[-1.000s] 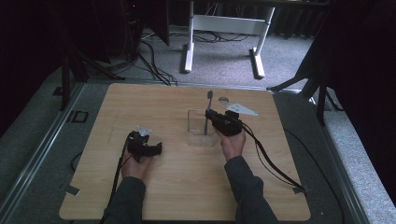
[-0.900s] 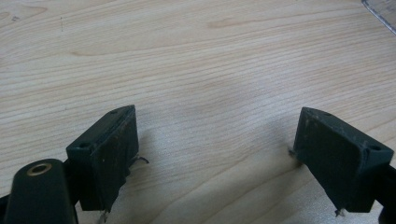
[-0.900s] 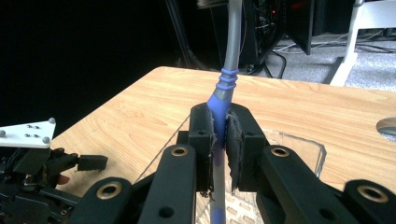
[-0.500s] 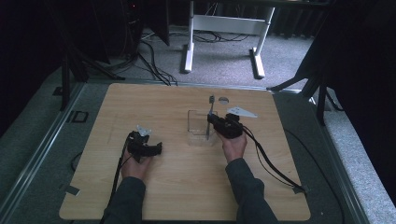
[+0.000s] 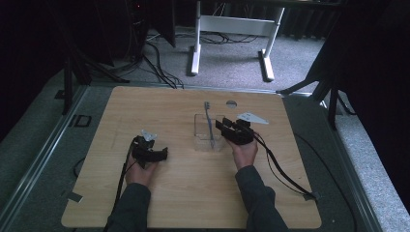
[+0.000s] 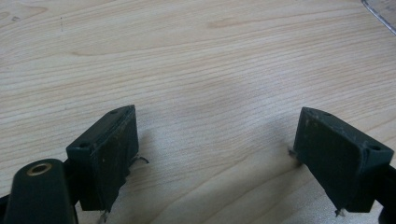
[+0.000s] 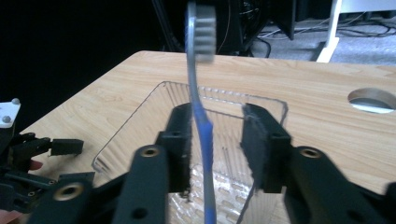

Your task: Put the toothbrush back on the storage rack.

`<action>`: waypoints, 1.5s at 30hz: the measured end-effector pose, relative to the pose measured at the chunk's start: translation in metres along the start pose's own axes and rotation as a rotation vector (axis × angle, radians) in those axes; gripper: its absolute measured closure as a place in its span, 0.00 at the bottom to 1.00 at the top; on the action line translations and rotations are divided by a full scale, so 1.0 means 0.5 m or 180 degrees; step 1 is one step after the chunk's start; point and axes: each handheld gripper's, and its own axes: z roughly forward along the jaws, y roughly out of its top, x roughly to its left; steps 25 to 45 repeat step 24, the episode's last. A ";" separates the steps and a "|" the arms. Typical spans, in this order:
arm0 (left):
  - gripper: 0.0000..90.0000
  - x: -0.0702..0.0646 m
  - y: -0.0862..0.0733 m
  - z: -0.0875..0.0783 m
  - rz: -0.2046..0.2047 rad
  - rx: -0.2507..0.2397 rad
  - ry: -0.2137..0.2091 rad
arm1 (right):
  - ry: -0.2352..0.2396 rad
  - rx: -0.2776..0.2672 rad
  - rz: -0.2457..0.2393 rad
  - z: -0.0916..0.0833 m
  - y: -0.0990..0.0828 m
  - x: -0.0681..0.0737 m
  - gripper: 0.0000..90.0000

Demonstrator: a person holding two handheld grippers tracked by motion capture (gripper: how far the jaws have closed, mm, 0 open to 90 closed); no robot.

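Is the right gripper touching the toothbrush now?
Cannot tell. In the right gripper view, the toothbrush stands beside one pad of the right gripper, whose jaws just opened.

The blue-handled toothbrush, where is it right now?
The blue-handled toothbrush stands in the clear plastic container, right of the wooden table's middle, between the open jaws of the right hand-held gripper.

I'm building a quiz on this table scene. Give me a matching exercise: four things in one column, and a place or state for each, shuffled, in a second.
1. toothbrush
2. clear container
3. left gripper
4. round hole

a. open over bare wood
b. in the tabletop, beyond the container
c. standing in the container, bristles up
d. just ahead of the right gripper

Pairs: 1-c, 2-d, 3-a, 4-b
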 end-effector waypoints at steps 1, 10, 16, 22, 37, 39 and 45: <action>0.16 0.000 0.000 0.000 -0.0001 -0.0002 0.0001 | -0.0014 -0.0015 0.0003 -0.001 0.001 0.000 0.62; 0.16 0.000 0.000 0.000 -0.0002 -0.0001 0.0000 | -0.0065 -0.0031 -0.0022 -0.016 0.012 -0.004 0.53; 0.16 0.000 0.000 0.000 -0.0002 -0.0001 0.0001 | -0.0082 0.0054 -0.0033 -0.023 0.019 -0.010 0.52; 0.16 0.000 0.000 0.000 -0.0001 0.0000 -0.0001 | -0.0147 0.0197 -0.0133 -0.037 0.025 -0.013 0.52; 0.16 0.000 0.000 0.000 -0.0002 -0.0001 0.0000 | -0.0178 0.0281 -0.0237 -0.044 0.026 -0.012 0.52; 0.16 0.000 0.000 0.000 -0.0002 -0.0001 0.0000 | -0.0178 0.0281 -0.0237 -0.044 0.026 -0.012 0.52; 0.16 0.000 0.000 0.000 -0.0002 -0.0001 0.0000 | -0.0178 0.0281 -0.0237 -0.044 0.026 -0.012 0.52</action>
